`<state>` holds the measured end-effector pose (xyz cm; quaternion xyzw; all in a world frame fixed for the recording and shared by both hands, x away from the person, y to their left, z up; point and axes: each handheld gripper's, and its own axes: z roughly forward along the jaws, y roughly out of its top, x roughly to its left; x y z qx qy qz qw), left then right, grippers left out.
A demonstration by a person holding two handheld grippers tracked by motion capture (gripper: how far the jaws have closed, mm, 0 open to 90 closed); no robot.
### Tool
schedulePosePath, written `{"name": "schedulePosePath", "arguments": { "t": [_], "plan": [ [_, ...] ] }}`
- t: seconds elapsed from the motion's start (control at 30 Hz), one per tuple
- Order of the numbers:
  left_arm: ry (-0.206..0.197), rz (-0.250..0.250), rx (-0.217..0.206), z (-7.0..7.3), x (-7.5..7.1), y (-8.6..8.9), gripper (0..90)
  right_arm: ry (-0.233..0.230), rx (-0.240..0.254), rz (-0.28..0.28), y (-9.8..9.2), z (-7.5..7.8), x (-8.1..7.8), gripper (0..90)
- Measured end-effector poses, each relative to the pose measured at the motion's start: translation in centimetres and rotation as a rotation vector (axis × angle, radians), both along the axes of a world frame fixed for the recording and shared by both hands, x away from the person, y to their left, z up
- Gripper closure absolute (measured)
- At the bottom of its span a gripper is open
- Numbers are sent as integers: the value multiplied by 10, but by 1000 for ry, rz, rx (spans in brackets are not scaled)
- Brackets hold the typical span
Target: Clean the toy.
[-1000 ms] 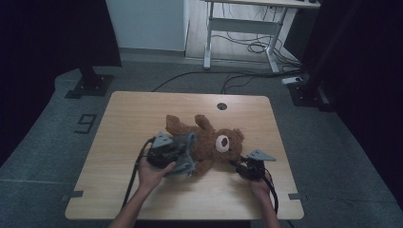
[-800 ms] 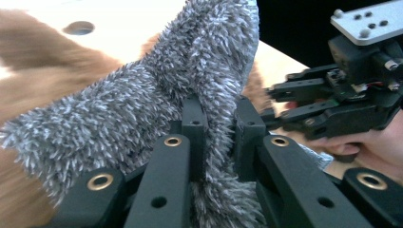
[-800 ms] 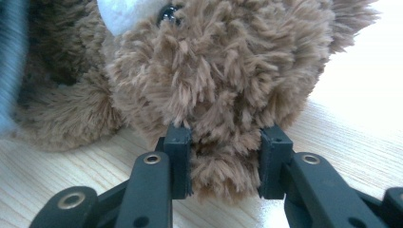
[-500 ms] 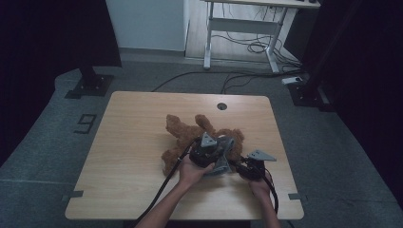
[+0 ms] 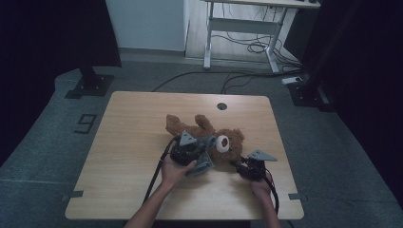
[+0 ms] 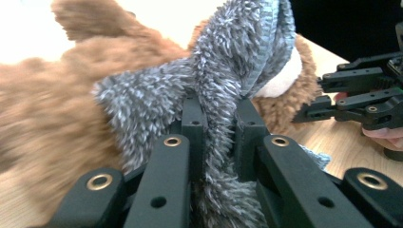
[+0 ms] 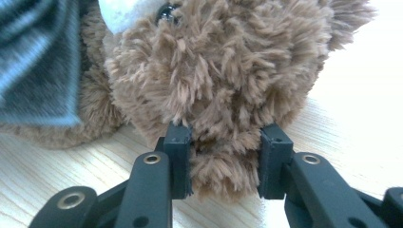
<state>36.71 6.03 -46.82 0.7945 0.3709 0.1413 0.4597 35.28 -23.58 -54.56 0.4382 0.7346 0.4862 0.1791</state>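
A brown teddy bear [image 5: 199,127] lies on the wooden table [image 5: 128,142] with its head [image 5: 230,142] toward the right. My left gripper [image 5: 205,151] hovers over the bear's chest, shut on a grey fuzzy cloth [image 6: 223,80]; the fabric is pinched between its pads and drapes over the bear [image 6: 47,104]. The cloth's loose end [image 5: 202,166] trails on the table. My right gripper [image 7: 225,156] is shut on a tuft of brown fur at the bear's head [image 7: 228,71]. It sits just right of the head [image 5: 240,164].
A round cable hole [image 5: 222,106] sits near the table's far edge. Bare wood stretches to the left and along the front edge. Beyond the table stand a desk frame [image 5: 237,28] and cables on the floor [image 5: 256,47].
My left gripper swung right over the bear with the grey cloth, then came back a little to the left. The right gripper has stayed on the bear's head.
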Motion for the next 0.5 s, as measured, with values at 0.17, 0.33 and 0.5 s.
{"name": "schedulePosePath", "arguments": {
  "t": [0.17, 0.33, 0.5],
  "plan": [
    [-12, 76, -42, 7, 2, 34, 779, 1, 3, 1, 0, 0, 0, 640],
    [9, 153, -16, 8, 8, 65, 784, 2, 0, 4, -1, -1, 0, 641],
    [72, 177, 18, -14, 13, 85, 786, 4, -2, 7, -1, -1, 1, 641]
  ]
}}
